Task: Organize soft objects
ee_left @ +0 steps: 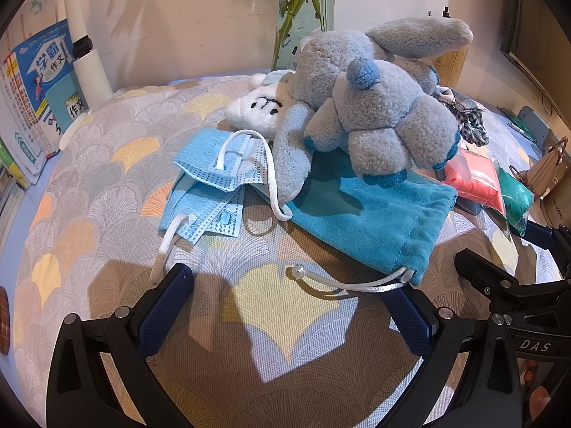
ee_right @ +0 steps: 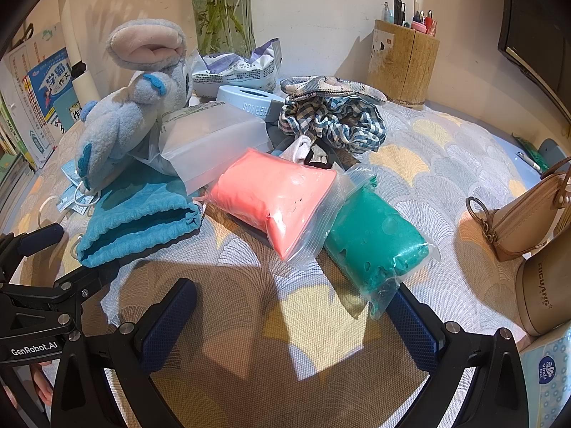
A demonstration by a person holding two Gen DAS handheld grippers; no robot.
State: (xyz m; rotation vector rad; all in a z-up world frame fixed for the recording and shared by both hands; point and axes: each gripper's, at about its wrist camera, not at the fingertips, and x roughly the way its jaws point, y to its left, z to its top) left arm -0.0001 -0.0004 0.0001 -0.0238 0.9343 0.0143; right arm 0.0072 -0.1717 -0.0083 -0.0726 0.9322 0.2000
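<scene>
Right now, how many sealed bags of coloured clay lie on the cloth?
2: the pink bag lies beside the teal pouch; the green bag touches its right. Others may be hidden.

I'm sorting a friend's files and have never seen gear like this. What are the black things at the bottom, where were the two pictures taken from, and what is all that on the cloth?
There is no robot here: a person holds a hand-held claw in each hand, and each claw carries a wide-angle camera looking along its two fingers. One picture comes from the left claw, the other from the right claw. Both are open and hold nothing.

On the patterned tablecloth lies a pile of soft things: a grey-blue plush toy resting partly on a teal drawstring pouch, blue face masks, a pink bag and a green bag of soft stuff, and a checked scrunchie. Behind stand a glass vase and a pen holder.
</scene>
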